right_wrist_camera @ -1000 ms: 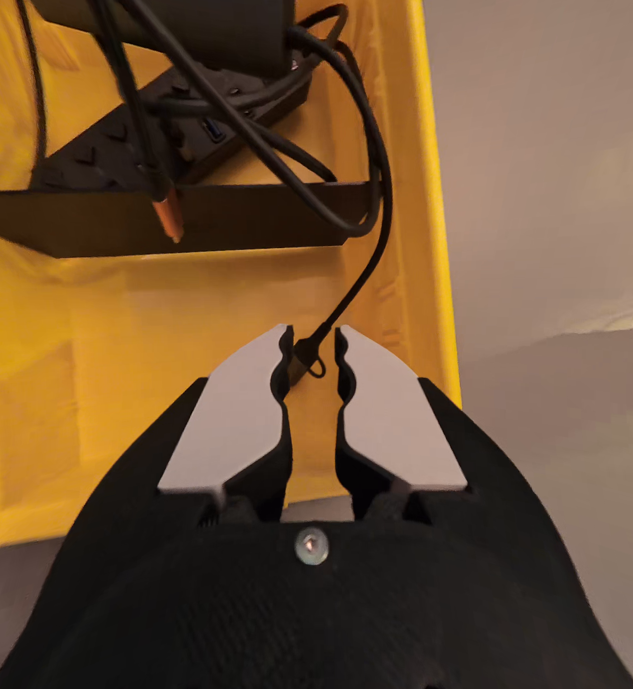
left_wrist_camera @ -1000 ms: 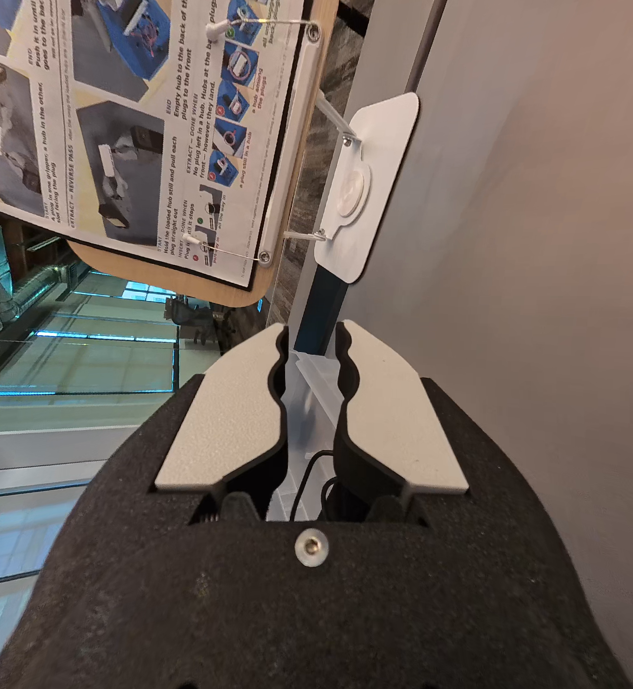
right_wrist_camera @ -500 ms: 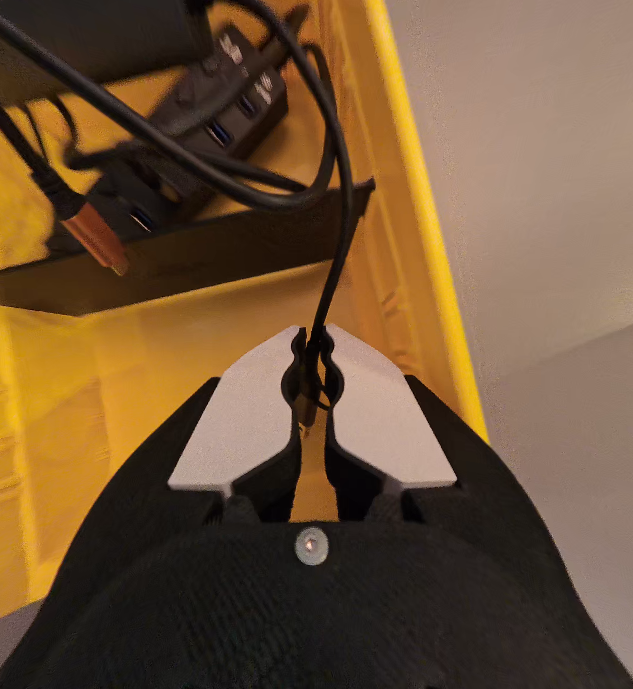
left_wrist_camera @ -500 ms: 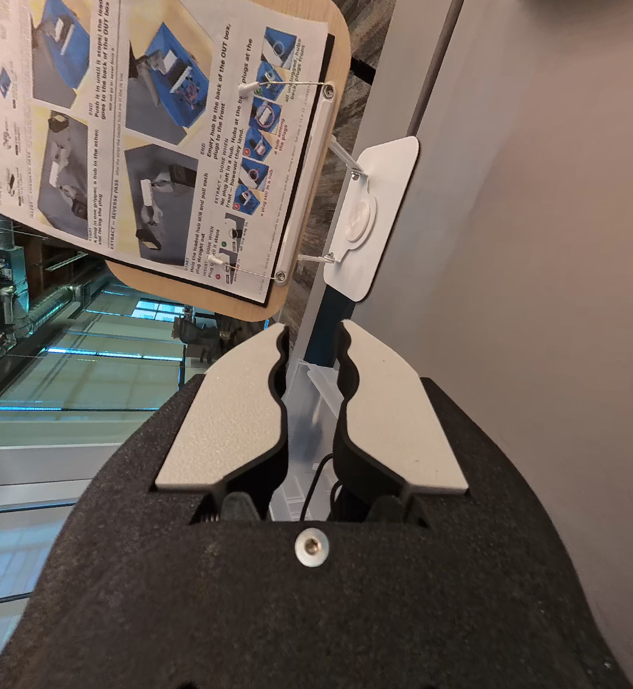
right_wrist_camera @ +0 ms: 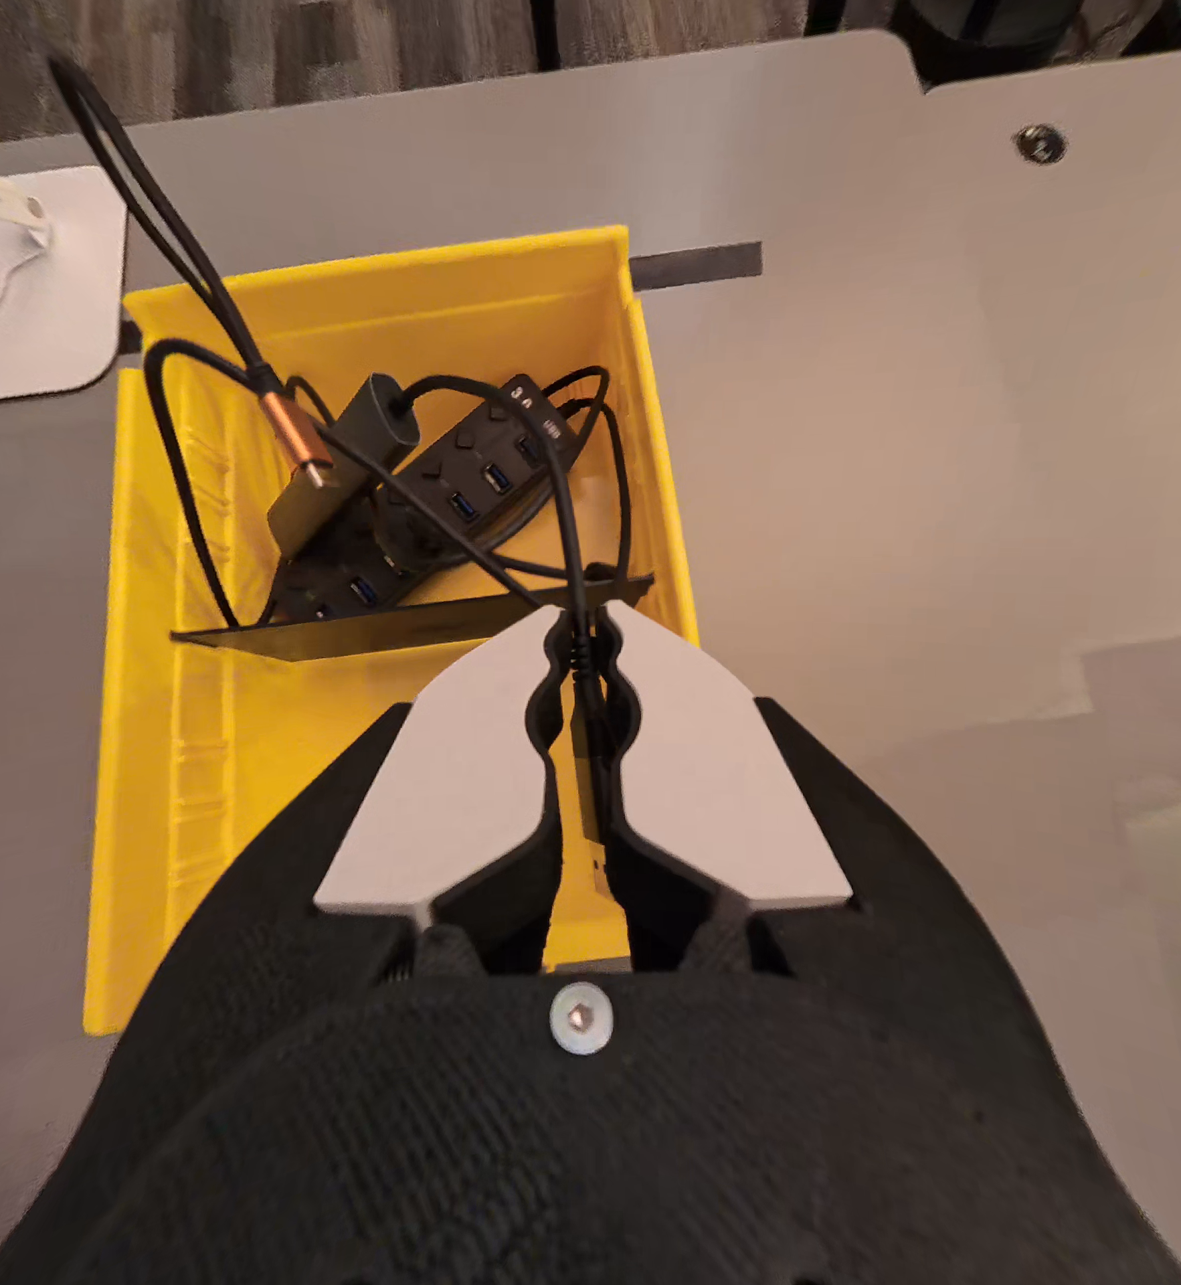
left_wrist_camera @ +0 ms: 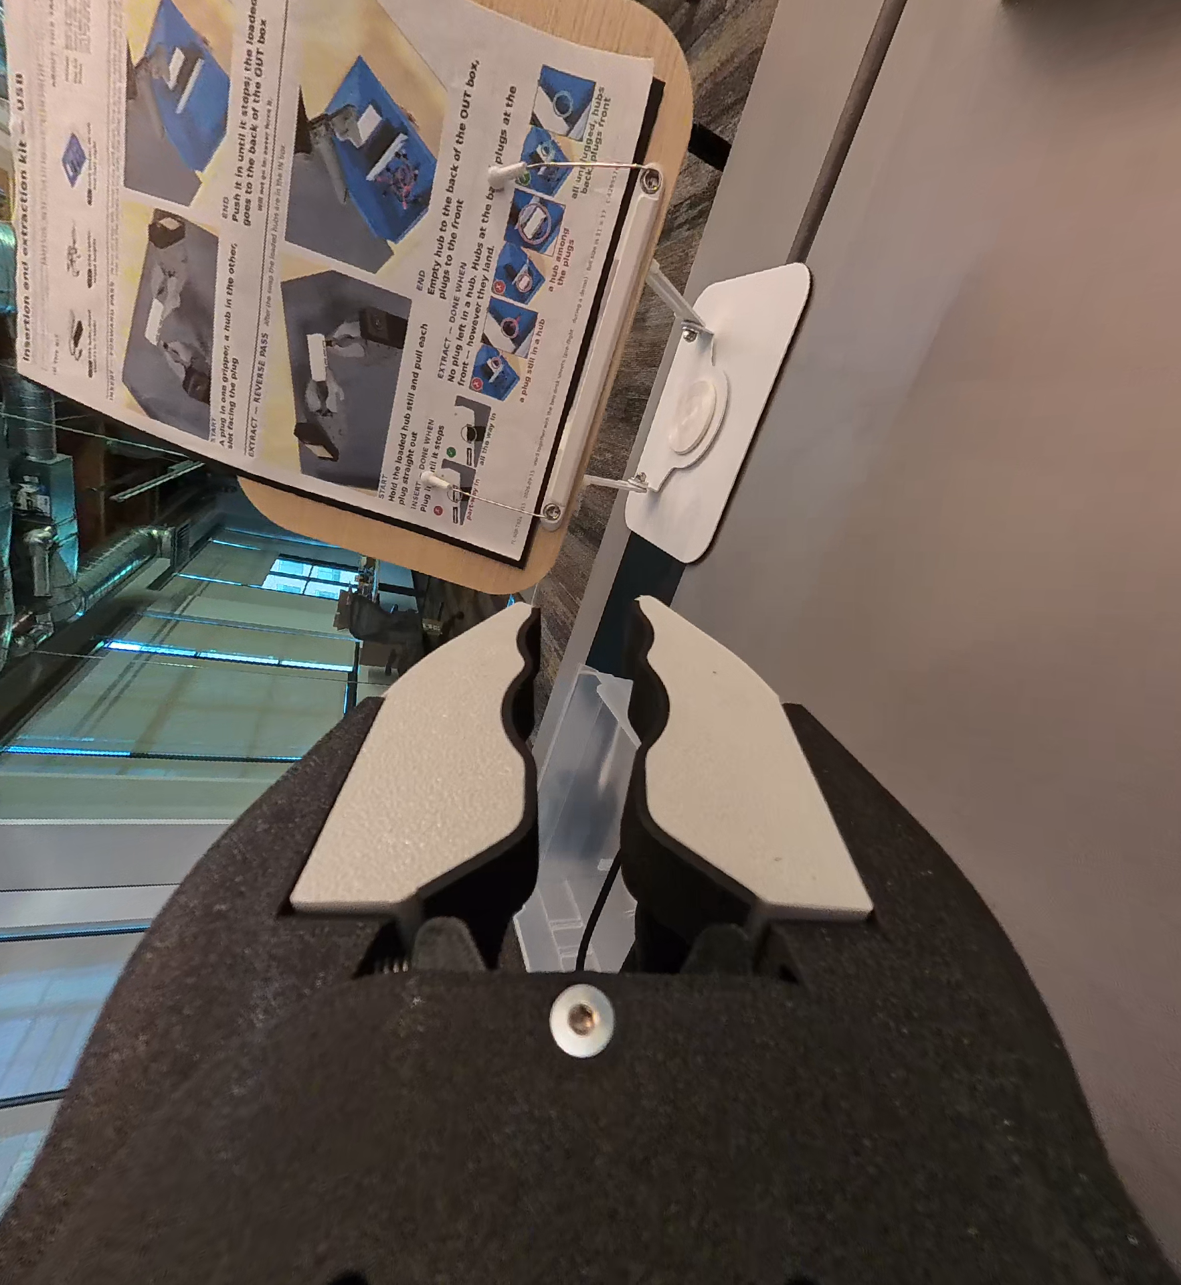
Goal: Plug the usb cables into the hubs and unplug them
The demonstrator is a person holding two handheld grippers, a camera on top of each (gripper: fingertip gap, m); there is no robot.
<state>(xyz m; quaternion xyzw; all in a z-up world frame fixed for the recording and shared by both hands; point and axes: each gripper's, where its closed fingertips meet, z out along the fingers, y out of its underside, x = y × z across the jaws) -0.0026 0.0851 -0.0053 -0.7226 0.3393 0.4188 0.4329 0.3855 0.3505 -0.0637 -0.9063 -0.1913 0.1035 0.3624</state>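
Note:
In the right wrist view my right gripper (right_wrist_camera: 579, 615) is shut on a black USB plug (right_wrist_camera: 591, 758), whose metal end points back toward the camera. Its black cable (right_wrist_camera: 568, 507) runs up into a yellow bin (right_wrist_camera: 156, 695). Behind the bin's black divider (right_wrist_camera: 393, 622) lie a black hub with blue ports (right_wrist_camera: 483, 480), a second black hub (right_wrist_camera: 358, 584), a grey hub (right_wrist_camera: 344, 466) and a copper-coloured plug (right_wrist_camera: 295, 438). In the left wrist view my left gripper (left_wrist_camera: 587, 612) is open and empty, tilted on its side, with a clear plastic box (left_wrist_camera: 580, 765) between its fingers.
A wooden board with a printed instruction sheet (left_wrist_camera: 337, 264) stands on a white base plate (left_wrist_camera: 712, 410) on the grey table (left_wrist_camera: 990, 556); the plate also shows in the right wrist view (right_wrist_camera: 24, 292). The table's far edge (right_wrist_camera: 712, 62) lies beyond the bin. My right fingertips sit around 45 cm from my left ones.
My right gripper closed on the black USB plug and lifted up and back, bringing the whole bin into view. My left gripper drifted slightly and stayed open.

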